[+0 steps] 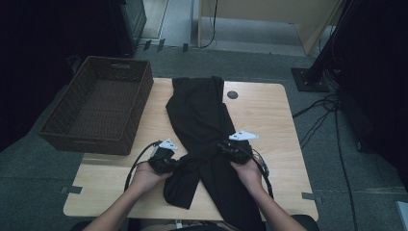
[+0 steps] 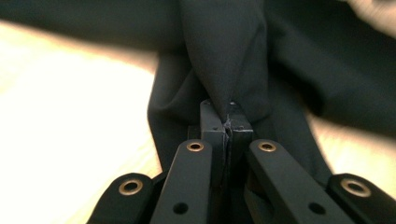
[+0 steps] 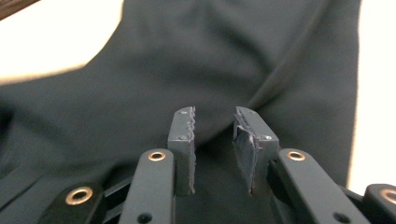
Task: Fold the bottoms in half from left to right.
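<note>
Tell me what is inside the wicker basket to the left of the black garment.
The wicker basket looks empty: its woven floor and far wall show in the high view, with no item on them. The strip of floor just behind its near wall is hidden, so anything flat there cannot be seen.

High view dim, corners black; gripper views — table (image 2: 70,116) beside jaws glares white, cloth (image 3: 224,60) beyond jaws blurred.

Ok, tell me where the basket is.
In the high view the basket sits at the table's far left corner, overhanging the edge, just left of the black garment.
</note>
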